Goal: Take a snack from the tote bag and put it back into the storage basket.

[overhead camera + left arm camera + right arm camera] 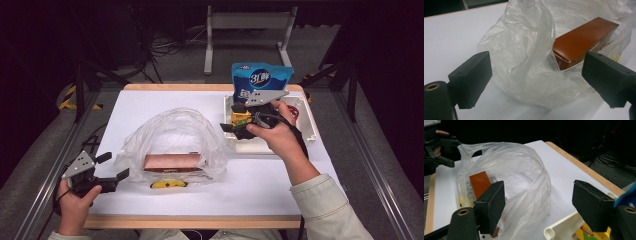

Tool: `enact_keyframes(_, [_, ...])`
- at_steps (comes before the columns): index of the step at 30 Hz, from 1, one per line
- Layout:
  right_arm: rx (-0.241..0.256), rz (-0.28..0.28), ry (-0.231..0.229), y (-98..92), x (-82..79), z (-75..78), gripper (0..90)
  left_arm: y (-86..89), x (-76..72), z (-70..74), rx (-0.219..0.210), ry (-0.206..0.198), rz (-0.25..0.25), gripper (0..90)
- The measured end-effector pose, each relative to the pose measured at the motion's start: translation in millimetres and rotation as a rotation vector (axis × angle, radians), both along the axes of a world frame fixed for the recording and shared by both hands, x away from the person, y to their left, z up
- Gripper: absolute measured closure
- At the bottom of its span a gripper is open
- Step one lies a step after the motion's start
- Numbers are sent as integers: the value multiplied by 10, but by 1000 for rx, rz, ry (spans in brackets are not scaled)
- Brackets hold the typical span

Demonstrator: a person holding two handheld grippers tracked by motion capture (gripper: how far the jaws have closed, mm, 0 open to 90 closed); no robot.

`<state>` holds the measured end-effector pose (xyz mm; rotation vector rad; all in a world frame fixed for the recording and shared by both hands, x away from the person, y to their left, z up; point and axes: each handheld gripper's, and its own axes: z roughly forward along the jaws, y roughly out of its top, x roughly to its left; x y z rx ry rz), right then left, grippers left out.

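Observation:
A clear plastic bag [172,135] lies open in the middle of the white table, with a brown box [172,162] inside it and a yellow item [168,184] at its near edge. My left gripper [114,165] stands open just left of the bag; in the left gripper view the left gripper [537,65] faces the crumpled bag [524,57] and the box [584,40]. My right gripper [230,117] is open over the left end of a white tray [310,125]. In the right gripper view the right gripper [539,195] looks across the bag [511,175] at the box [480,183].
A blue pouch [260,77] stands upright in the tray, with a yellow packet [241,119] and a red item [294,111] beside it. The tray rim [554,230] and the yellow packet [586,233] sit close under the right jaws. A wooden table edge [190,221] runs along the front.

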<state>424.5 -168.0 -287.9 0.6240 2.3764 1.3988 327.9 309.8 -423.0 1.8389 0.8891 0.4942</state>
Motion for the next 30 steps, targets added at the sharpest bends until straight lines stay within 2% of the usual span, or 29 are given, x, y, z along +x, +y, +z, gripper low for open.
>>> enact_keyframes(9, [3, 64, 8, 283, -34, -3, 269, 69, -116, 5, -3, -5, 17, 98])
enact_keyframes(18, [1, 112, 11, 535, -63, -18, 261, 65, -104, -2, -9, -2, 13, 97])
enact_keyframes(30, [-4, 191, 17, 1007, -74, -86, 260, 73, -93, 1, -13, -4, 12, 98])
